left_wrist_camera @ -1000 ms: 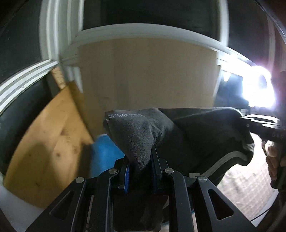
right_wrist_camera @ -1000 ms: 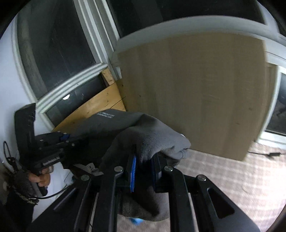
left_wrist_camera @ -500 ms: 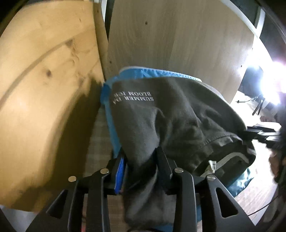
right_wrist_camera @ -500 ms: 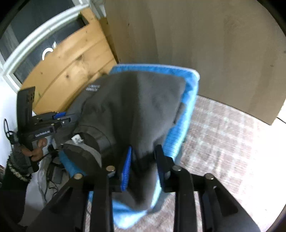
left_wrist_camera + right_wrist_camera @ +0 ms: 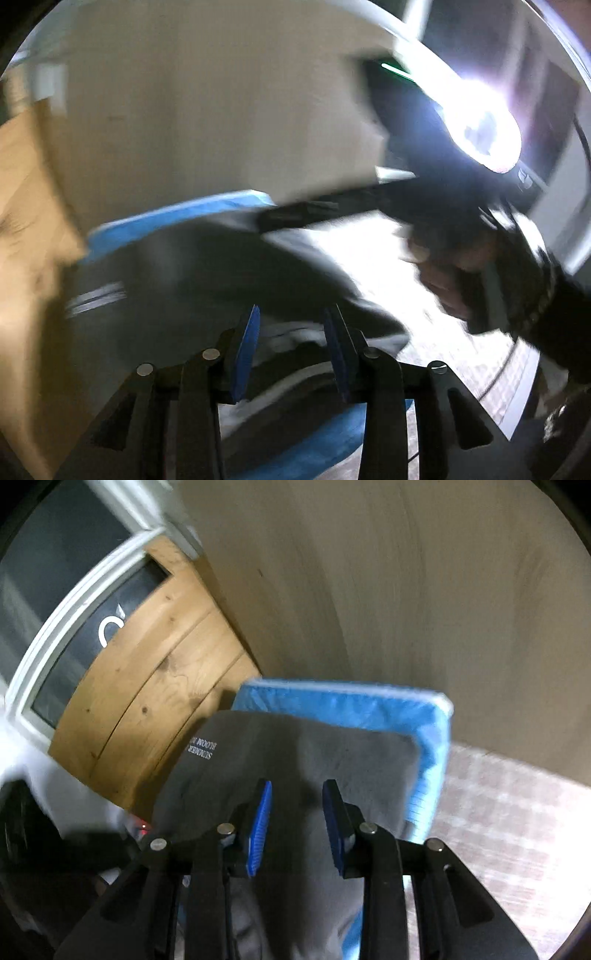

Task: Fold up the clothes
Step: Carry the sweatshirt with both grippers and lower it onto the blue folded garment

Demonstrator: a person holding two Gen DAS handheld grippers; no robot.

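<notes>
The left wrist view is smeared throughout: the grey garment (image 5: 207, 280) shows no readable print there, and a glaring light (image 5: 480, 136) washes out whatever lies behind it. The hand (image 5: 454, 273) gripping the other tool is blurred, its sleeve cut by the frame's edge. In the right wrist view the garment hides most of the blue cushion (image 5: 369, 709) (only its far and right borders show), and its white lettering (image 5: 203, 747) is partly illegible.
</notes>
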